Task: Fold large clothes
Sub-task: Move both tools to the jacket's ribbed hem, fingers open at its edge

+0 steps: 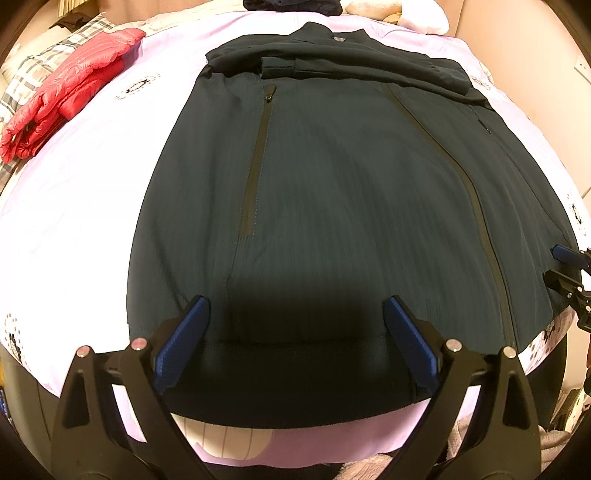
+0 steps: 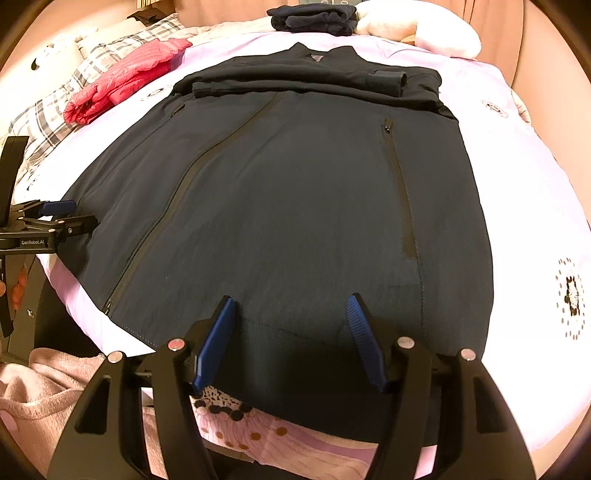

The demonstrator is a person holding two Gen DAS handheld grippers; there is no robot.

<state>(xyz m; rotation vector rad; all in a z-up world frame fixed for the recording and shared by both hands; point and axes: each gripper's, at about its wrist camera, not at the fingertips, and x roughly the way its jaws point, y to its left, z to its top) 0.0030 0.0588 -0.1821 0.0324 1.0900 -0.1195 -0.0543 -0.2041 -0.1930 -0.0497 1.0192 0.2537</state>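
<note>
On the bed (image 1: 92, 192), over a pale lilac sheet, a dark jacket (image 1: 332, 192) lies flat with its front up, hem toward both cameras, collar at the far end, and both sleeves folded across the chest. One long zip (image 2: 177, 206) runs down the front; a pocket zip (image 2: 400, 192) sits to each side of it. Left gripper (image 1: 295, 325): jaws wide apart, blue pads just above the hem near the jacket's left corner, holding nothing. Right gripper (image 2: 291, 325): jaws likewise spread, poised over the hem at the other corner, nothing between the pads. Each gripper shows at the edge of the other's view, well apart along the hem. Red puffer jacket (image 1: 70, 96): folded, far left of the sheet, beside a plaid pillow (image 2: 59, 122). Dark folded garment (image 2: 314, 18): beyond the collar, next to a cream plush item (image 2: 417, 29). Pink fuzzy blanket (image 2: 40, 387): below the bed edge.
</note>
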